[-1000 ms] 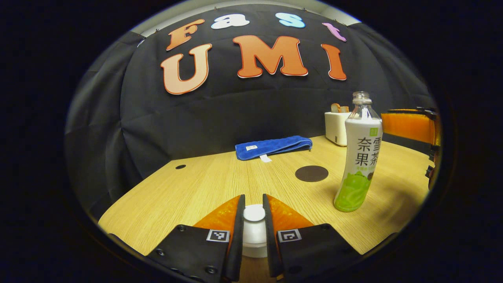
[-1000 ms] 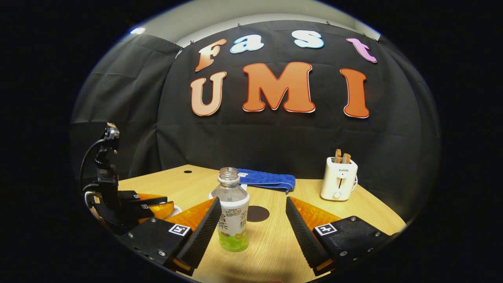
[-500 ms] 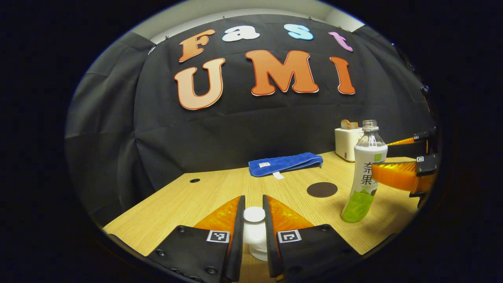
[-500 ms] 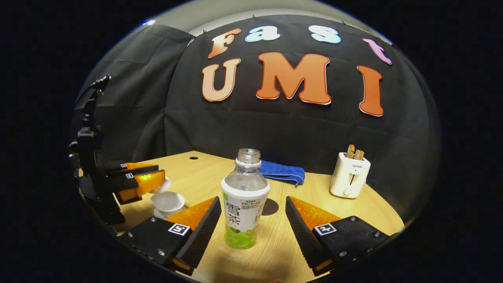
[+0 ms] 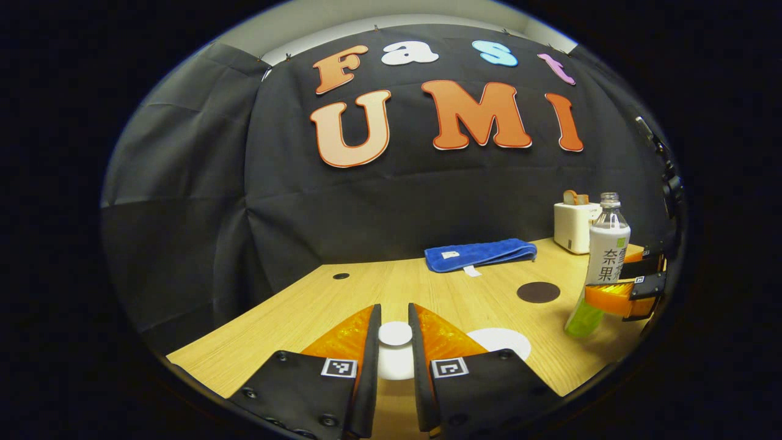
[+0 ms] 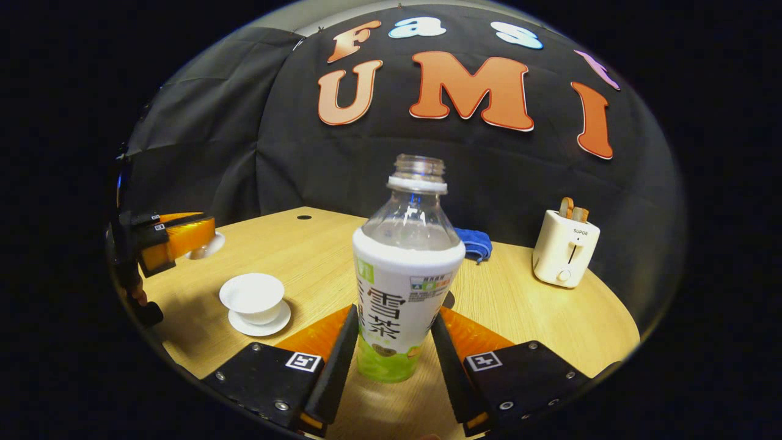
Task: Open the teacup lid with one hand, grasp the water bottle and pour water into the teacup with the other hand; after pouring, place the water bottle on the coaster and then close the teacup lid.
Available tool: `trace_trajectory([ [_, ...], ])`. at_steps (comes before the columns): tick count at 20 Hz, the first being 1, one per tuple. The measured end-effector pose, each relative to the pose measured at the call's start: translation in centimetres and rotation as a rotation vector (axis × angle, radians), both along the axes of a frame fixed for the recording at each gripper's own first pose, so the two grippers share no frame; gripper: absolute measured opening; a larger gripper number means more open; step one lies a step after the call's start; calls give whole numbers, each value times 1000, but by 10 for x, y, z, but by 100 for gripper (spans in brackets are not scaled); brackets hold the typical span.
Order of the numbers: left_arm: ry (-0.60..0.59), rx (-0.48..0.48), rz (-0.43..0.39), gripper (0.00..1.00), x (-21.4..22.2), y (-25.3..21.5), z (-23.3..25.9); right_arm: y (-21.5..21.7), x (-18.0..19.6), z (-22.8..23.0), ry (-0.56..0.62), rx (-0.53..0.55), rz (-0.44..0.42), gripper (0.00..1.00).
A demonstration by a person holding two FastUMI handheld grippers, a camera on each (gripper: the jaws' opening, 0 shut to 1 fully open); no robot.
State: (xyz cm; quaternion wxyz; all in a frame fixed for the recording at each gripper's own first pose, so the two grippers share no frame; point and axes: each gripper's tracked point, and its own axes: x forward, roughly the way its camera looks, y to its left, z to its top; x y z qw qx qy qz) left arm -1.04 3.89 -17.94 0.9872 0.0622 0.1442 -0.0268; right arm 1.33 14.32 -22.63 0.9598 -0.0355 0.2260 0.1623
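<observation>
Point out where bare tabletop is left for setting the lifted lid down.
Free: the light wooden table behind the white porcelain teacup, toward the small dark hole; also between the blue folded towel and the round dark coaster. Crowded: around the clear labelled water bottle, flanked by the right gripper.

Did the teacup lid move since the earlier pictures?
Yes. The left gripper holds the teacup lid up and off to the side of the open teacup; one second ago the lid sat on it.

Recording booth, black cloth wall (image 5: pixel 183 201), wooden table (image 5: pixel 293 318)
</observation>
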Motion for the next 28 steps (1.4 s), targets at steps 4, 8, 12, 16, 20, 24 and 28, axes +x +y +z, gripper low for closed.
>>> trace_trajectory([
  [4, 0, -13, 29, 30, -3, 20, -2, 7, 3, 2, -6, -53, 18, 66],
  [8, -5, -19, 45, 30, -3, 35, -3, 10, 8, 8, -65, -218, 51, 65],
  [12, -8, -34, 64, 30, -2, 52, -6, 12, 14, 17, -149, -408, 76, 64],
  [16, -8, -49, 83, 30, -2, 65, -8, 17, 20, 22, -197, -558, 98, 64],
  [20, -13, -47, 77, 30, 4, 79, -9, 30, 24, 32, -271, -709, 149, 64],
  [24, -15, -41, 74, 30, 11, 95, -7, 47, 21, 29, -323, -866, 233, 64],
  [28, -22, -29, 82, 30, 14, 107, -9, 61, 20, 13, -332, -954, 290, 64],
])
